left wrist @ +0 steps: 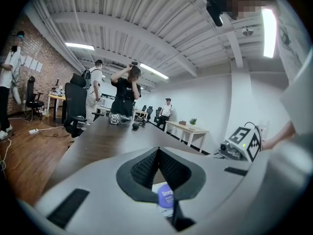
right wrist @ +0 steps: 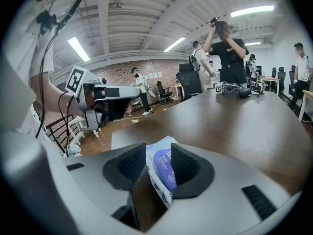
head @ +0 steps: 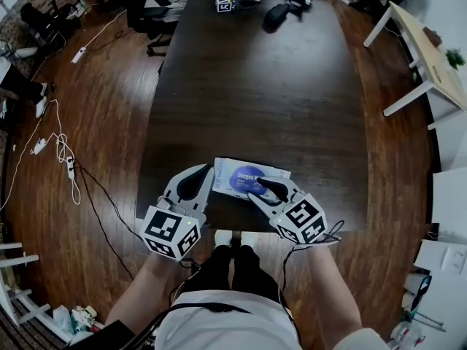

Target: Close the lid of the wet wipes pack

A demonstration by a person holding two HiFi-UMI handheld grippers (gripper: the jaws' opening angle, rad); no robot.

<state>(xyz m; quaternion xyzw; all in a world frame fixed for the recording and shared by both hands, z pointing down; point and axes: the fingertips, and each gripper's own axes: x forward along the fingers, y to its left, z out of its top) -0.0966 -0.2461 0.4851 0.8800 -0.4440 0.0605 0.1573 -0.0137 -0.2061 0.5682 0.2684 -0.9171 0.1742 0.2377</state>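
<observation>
The wet wipes pack, white with a round purple label, lies near the front edge of the dark table. My right gripper comes onto its right part; in the right gripper view the pack stands tilted between the two pads and fills the gap, so my right gripper is shut on it. My left gripper rests at the pack's left edge. Its pads meet at the tip in the left gripper view, and the purple label shows below them. The lid itself is hidden.
At the table's far end lie a marker-cube gripper and a black object. An office chair stands at the far left, a white desk at the right. Cables run over the wooden floor. Several people stand beyond the table.
</observation>
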